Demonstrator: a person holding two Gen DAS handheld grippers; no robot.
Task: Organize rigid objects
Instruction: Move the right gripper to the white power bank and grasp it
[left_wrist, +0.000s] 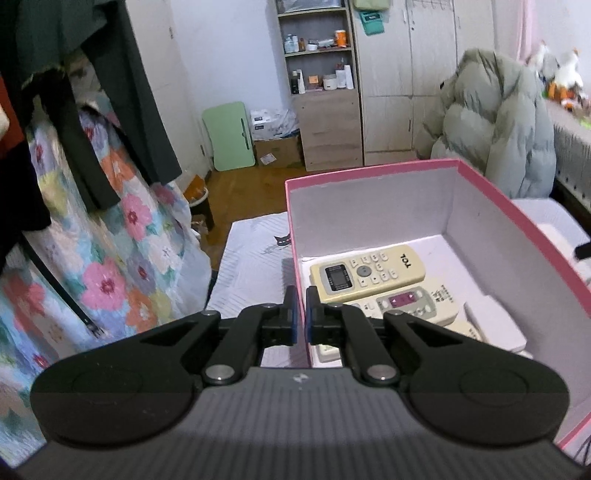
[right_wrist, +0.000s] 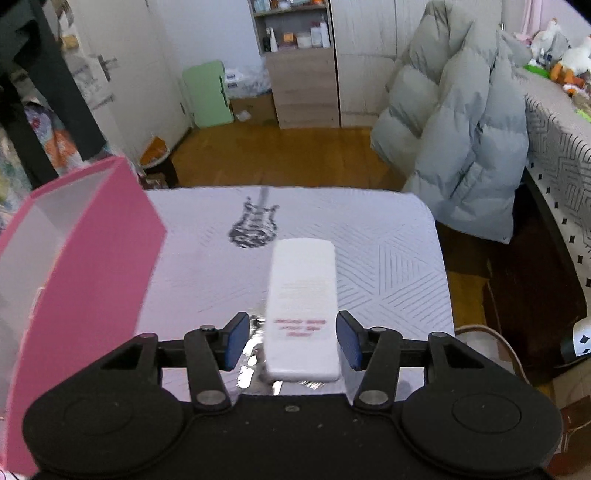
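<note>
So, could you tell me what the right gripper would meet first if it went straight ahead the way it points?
Probably the white remote: it already lies between the open right gripper fingers, on the patterned table cover. Blur leaves contact unclear.

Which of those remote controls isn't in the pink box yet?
The plain white remote, lying back-up on the patterned cloth between the right tool's open fingers. The beige TCL remote and the others already lie inside the pink box.

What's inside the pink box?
The pink box holds remote controls: a cream TCL remote lies on top, partly covering another remote. A white flat thing sits beside them. The left gripper hides the box's near corner.
</note>
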